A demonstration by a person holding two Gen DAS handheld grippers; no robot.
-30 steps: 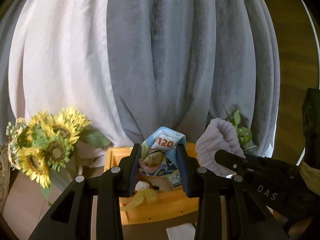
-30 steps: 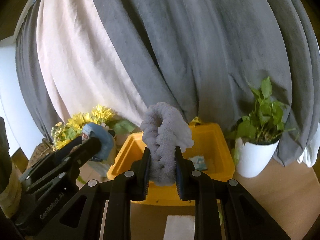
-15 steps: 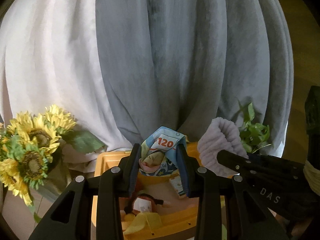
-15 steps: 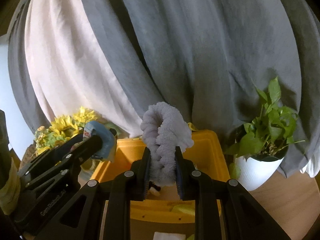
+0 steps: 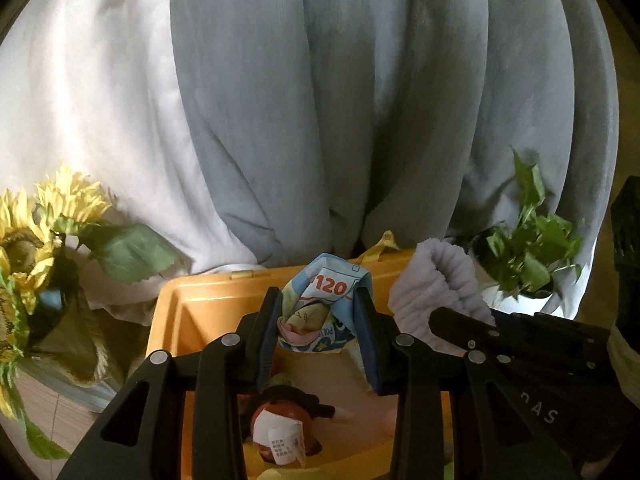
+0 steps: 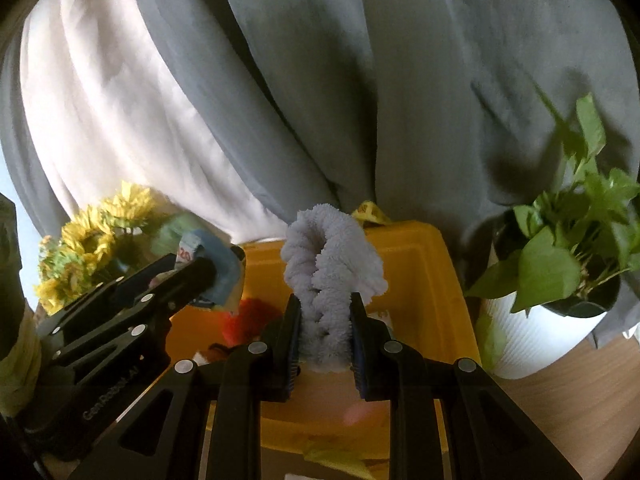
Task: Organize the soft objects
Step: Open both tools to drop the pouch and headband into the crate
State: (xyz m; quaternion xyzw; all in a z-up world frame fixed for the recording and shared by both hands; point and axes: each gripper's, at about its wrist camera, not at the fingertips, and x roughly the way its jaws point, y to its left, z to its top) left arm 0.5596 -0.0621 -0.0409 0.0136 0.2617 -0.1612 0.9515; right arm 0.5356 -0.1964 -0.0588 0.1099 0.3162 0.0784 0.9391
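My left gripper (image 5: 318, 322) is shut on a crumpled printed cloth (image 5: 324, 312), blue with "120" on it, held over the open yellow bin (image 5: 188, 312). In the right wrist view that same cloth (image 6: 218, 270) shows at the left, over the bin's left rim. My right gripper (image 6: 325, 334) is shut on a fluffy pale-lilac towel (image 6: 330, 276), bent into an arch above the yellow bin (image 6: 424, 276). The towel (image 5: 436, 288) also appears beside the cloth in the left wrist view. Inside the bin lies a plush toy (image 5: 280, 432) with a white label.
Sunflowers (image 5: 44, 240) stand left of the bin. A green plant in a white pot (image 6: 560, 280) stands to its right on the wooden floor (image 6: 568, 400). Grey and white curtains (image 5: 320, 100) hang close behind the bin.
Both grippers have moved forward and down toward the yellow bin with their loads; the bin now looms larger and its inside, with the plush toy, shows.
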